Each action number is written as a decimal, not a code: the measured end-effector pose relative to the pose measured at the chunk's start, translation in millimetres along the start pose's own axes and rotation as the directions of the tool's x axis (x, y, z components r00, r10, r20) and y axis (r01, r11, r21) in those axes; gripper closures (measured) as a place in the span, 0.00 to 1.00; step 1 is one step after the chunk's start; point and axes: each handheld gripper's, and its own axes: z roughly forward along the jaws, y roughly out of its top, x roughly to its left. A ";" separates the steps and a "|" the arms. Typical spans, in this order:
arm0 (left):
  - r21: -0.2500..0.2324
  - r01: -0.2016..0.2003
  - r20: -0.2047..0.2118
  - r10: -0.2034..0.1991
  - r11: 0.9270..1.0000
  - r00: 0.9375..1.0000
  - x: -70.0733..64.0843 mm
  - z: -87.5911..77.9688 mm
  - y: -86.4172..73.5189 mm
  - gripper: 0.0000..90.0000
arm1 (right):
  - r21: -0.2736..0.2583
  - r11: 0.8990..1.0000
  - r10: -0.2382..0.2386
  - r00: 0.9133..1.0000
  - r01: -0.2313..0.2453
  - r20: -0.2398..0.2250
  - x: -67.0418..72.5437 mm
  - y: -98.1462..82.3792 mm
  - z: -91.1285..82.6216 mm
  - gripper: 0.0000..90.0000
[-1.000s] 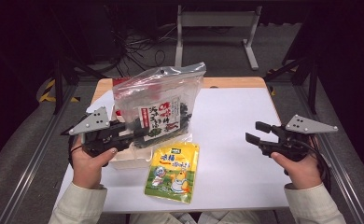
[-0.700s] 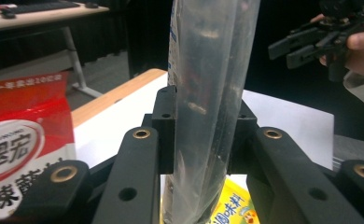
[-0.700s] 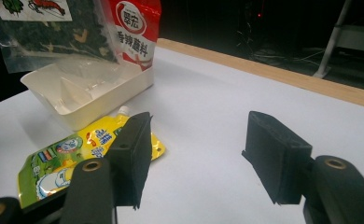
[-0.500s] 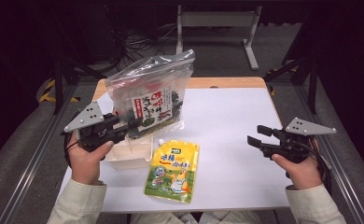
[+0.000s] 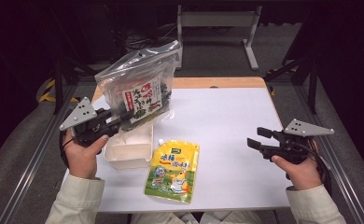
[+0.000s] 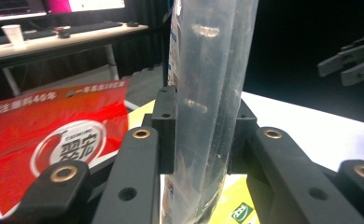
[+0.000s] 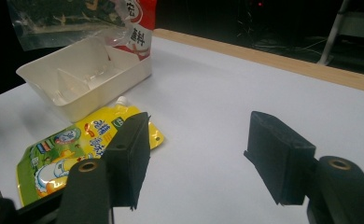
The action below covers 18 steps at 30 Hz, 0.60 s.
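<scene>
— What do we count on the bench (image 5: 227,121)?
— One white tray (image 5: 129,149) and one yellow pouch (image 5: 173,170), near its left edge.
— And our claws?
— Left claw (image 5: 119,116) clamps one clear bag (image 5: 140,86), lifted over the tray — right claw (image 5: 257,138) gapes, nothing between.

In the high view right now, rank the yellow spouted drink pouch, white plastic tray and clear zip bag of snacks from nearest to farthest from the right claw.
1. Yellow spouted drink pouch: flat on the table, left of the right claw.
2. White plastic tray: further left, beside the pouch.
3. Clear zip bag of snacks: farthest, held up by the left claw.
</scene>
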 end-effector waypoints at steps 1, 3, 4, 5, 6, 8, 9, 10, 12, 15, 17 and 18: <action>0.000 0.000 0.000 0.000 1.000 1.000 0.0 0.0 0.0 0.80 | 0.000 1.000 0.000 1.000 0.000 0.000 0.0 0.0 0.0 0.43; 0.006 0.005 -0.008 -0.005 1.000 1.000 3.4 -1.1 -1.8 0.80 | 0.005 1.000 0.003 1.000 -0.003 -0.002 0.2 -0.5 0.5 0.43; 0.002 0.007 -0.017 -0.007 1.000 1.000 4.8 -1.5 -2.7 0.80 | 0.006 1.000 0.003 1.000 -0.003 -0.003 0.2 -0.7 0.7 0.43; 0.005 0.005 -0.025 -0.004 1.000 1.000 6.5 -2.5 -3.5 0.80 | 0.006 1.000 0.004 1.000 -0.004 -0.005 0.2 -0.8 0.7 0.43; 0.004 0.006 -0.034 -0.006 1.000 0.999 7.4 -2.9 -4.1 0.80 | 0.007 1.000 0.004 1.000 -0.004 -0.005 0.1 -0.9 0.8 0.43; 0.006 0.008 -0.052 -0.008 1.000 0.999 10.1 -4.6 -6.0 0.80 | 0.007 1.000 0.005 1.000 -0.005 -0.005 0.0 -1.0 0.9 0.43; 0.005 0.012 -0.055 -0.012 1.000 0.998 11.0 -4.9 -6.7 0.80 | 0.007 1.000 0.006 1.000 -0.006 -0.006 -0.1 -1.0 1.0 0.43; 0.006 0.015 -0.060 -0.015 1.000 0.998 12.1 -5.4 -7.6 0.80 | 0.006 1.000 0.005 1.000 -0.005 -0.007 -0.2 -1.1 1.1 0.43; 0.009 0.021 -0.068 -0.020 1.000 0.997 14.1 -6.0 -9.7 0.80 | 0.008 1.000 0.003 1.000 -0.003 -0.006 -0.5 -1.1 1.5 0.43; 0.025 0.020 -0.087 -0.018 0.999 0.996 16.8 -6.1 -12.9 0.80 | 0.009 1.000 0.006 1.000 -0.006 -0.009 -0.6 -0.8 1.9 0.43; 0.036 0.024 -0.098 -0.020 0.999 0.995 17.7 -6.0 -14.9 0.80 | 0.010 1.000 0.008 1.000 -0.008 -0.008 -0.5 -0.8 2.5 0.43; 0.044 0.019 -0.106 -0.014 0.999 0.994 18.3 -6.0 -15.6 0.80 | 0.011 1.000 0.009 1.000 -0.009 -0.009 -0.6 -0.8 2.6 0.42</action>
